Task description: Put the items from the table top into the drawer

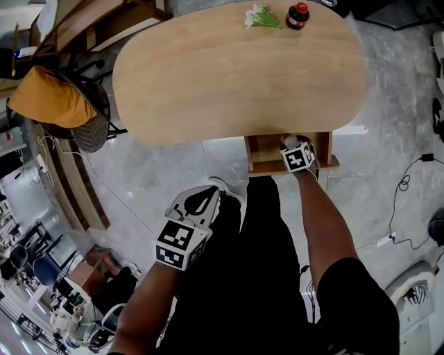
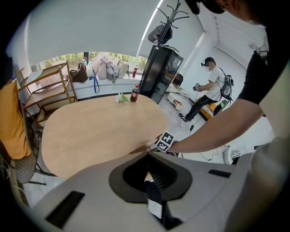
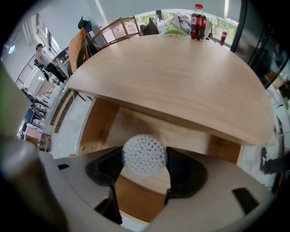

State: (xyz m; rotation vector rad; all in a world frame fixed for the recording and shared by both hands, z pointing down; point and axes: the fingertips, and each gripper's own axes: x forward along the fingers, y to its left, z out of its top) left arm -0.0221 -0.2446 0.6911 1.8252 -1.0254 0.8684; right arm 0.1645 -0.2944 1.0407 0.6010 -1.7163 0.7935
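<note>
Gripping a white bristly ball (image 3: 144, 154) between its two jaws, the right tool (image 3: 144, 168) hangs right over the open drawer (image 3: 97, 127), just under the near edge of the counter (image 1: 236, 76). The ball sits snug between the dark pads, wooden drawer floor straight below it. So this looks like the drop-off step: item carried in, not yet let go.

Next move, I'd say, is simple enough: lower a touch, part the jaws, let the ball settle on the drawer floor without rolling, then draw the arm out clear of the counter's edge.

Over on the other side, the left tool (image 2: 147, 176) is pressed shut with nothing in it, held back by the person's leg, well away from the drawer.

Far across the counter, a small bunch of flowers (image 1: 262, 18) and a dark bottle (image 1: 297, 15) with a red cap stand near each other. Those two look like the ones left to fetch, and it's a long reach.
</note>
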